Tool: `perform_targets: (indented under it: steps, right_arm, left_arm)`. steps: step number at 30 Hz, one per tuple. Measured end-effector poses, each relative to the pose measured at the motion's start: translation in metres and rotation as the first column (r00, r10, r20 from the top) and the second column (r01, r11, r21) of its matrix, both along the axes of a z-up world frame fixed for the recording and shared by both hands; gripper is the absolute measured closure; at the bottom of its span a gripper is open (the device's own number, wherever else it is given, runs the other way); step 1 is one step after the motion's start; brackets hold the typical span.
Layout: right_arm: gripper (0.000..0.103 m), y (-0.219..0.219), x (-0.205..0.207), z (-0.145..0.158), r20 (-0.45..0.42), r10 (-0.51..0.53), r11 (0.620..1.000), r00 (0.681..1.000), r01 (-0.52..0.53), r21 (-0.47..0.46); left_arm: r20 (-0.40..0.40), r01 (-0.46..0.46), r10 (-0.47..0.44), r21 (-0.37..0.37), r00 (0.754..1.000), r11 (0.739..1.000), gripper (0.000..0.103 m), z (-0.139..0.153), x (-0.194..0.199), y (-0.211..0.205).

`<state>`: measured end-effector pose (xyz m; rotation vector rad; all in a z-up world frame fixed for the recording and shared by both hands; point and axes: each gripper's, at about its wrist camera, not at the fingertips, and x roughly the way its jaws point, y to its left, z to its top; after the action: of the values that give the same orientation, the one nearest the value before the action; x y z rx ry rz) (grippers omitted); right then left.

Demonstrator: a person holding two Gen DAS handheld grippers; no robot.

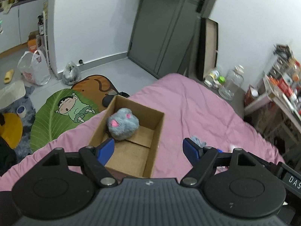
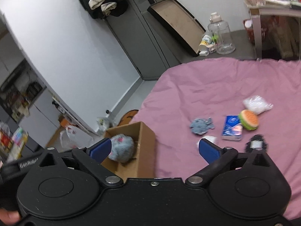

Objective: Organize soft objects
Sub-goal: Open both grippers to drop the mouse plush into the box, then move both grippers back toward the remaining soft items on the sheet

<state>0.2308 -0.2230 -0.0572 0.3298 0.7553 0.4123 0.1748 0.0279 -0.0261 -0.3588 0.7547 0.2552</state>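
An open cardboard box (image 1: 131, 131) sits on the pink bedspread (image 1: 188, 105) near the bed's edge, and inside it lies one fluffy grey plush toy (image 1: 123, 125) with pink patches on its fur, resting against the box's far left wall; the rest of the box floor is bare cardboard with a loose flap. The left gripper (image 1: 148, 148) hangs over the near end of the box with its blue-tipped fingers spread wide and nothing between them. The right gripper (image 2: 155, 147) is likewise spread apart and holds nothing, hovering beside the box. On the bedspread, well apart from the box, lie more soft things: a flat grey-blue fish-shaped toy (image 2: 201, 125), a blue tissue pack (image 2: 232, 128), a burger-shaped plush (image 2: 248, 119) touching the pack, a white puffy bag (image 2: 256, 103) just behind the burger, a black fuzzy piece (image 2: 255, 144), and a small white scrap (image 2: 208, 139) near the right gripper's finger.
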Motion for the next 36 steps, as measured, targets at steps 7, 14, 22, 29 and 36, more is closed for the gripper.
perform_targets:
  steps: [7, 14, 22, 29, 36]
  right_arm:
    - [0.002, -0.031, -0.018, 0.009, -0.01, 0.039, 0.999, 0.999, -0.039, -0.038]
    - [0.001, -0.067, -0.027, 0.014, -0.012, 0.024, 0.997, 1.0, -0.025, -0.069]
    - [0.001, -0.095, -0.033, 0.01, -0.033, 0.004, 0.996, 0.999, -0.007, -0.085]
    - [0.001, -0.12, -0.031, -0.008, -0.051, -0.04, 0.997, 0.998, 0.036, -0.072]
    - [0.001, -0.128, -0.02, -0.033, -0.094, -0.06, 0.996, 0.994, 0.055, -0.064]
  left_arm:
    - [-0.011, 0.076, -0.075, 0.046, 0.997, 0.996, 0.025, 0.008, -0.009, -0.036]
    - [-0.024, 0.121, -0.12, 0.078, 0.993, 0.99, 0.025, 0.013, -0.014, -0.067]
    - [-0.042, 0.172, -0.168, 0.114, 0.985, 0.978, 0.025, 0.016, -0.013, -0.098]
    - [-0.042, 0.189, -0.185, 0.139, 0.982, 0.972, 0.025, 0.011, -0.006, -0.122]
    - [-0.061, 0.235, -0.228, 0.135, 0.972, 0.963, 0.025, -0.003, 0.006, -0.142]
